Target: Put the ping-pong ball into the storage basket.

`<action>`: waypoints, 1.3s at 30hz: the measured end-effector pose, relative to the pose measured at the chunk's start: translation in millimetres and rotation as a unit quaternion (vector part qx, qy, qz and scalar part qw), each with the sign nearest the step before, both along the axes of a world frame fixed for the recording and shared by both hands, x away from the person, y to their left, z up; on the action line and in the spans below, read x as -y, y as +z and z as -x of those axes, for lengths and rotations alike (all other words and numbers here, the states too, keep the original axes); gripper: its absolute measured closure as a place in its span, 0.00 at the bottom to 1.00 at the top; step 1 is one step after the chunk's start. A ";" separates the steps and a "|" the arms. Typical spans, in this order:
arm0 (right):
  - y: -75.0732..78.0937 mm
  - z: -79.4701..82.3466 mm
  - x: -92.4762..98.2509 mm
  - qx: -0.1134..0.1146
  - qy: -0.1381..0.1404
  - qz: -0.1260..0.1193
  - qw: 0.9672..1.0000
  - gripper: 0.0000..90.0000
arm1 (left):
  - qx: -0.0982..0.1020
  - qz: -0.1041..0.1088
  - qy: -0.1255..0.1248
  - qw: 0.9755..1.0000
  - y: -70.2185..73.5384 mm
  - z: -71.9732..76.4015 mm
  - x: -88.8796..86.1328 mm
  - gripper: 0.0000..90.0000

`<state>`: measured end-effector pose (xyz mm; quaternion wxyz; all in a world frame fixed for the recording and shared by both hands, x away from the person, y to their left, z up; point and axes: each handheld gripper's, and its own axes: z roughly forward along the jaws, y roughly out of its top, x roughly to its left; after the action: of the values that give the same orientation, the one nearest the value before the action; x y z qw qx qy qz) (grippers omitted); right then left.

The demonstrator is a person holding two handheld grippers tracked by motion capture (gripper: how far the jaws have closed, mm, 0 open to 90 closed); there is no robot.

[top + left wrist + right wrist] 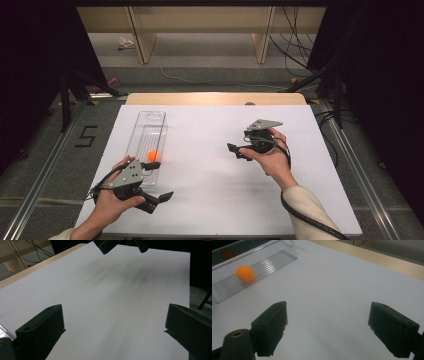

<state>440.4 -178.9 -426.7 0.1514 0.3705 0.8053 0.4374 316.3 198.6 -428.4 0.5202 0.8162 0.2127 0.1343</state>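
Both grippers, left [152, 197] and right [239, 151], hover wide open and empty over the white table [210, 190]. An orange ball [153, 155] lies in the clear ribbed tray [150, 122] at the table's left, just beyond the left gripper. It looks light, smooth and apt to roll, so I'd pinch it gently across its middle.

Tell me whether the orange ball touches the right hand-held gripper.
Apart. The right gripper view shows white table between the orange ball, in the clear tray, and the open right hand-held gripper.

We see a small orange ball [153, 155] resting inside a long clear plastic tray [148, 124] with a ridged floor. The tray lies flat on the left part of the white worktop [210, 165], lengthwise front to back.
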 end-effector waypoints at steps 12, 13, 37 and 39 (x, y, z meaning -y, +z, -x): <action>1.3 13.5 19.9 0.004 -0.012 -0.005 1.000 0.18 | 0.000 0.001 0.001 1.000 -0.2 -0.4 -0.3 0.02; 1.5 14.7 21.5 0.005 -0.013 -0.006 1.000 0.18 | -0.001 0.001 0.002 1.000 -0.3 -0.4 -0.3 0.02; 1.8 41.1 49.4 0.008 -0.027 -0.005 1.000 0.18 | -0.002 0.003 0.004 1.000 -0.3 -0.9 -1.1 0.02; 1.5 42.9 51.7 0.008 -0.028 -0.003 1.000 0.18 | -0.002 0.003 0.004 1.000 -0.4 -1.0 -1.2 0.02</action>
<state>397.5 -230.6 -425.2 0.1690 0.3897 0.7918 0.4388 317.3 199.7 -428.8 0.5212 0.8141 0.2180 0.1341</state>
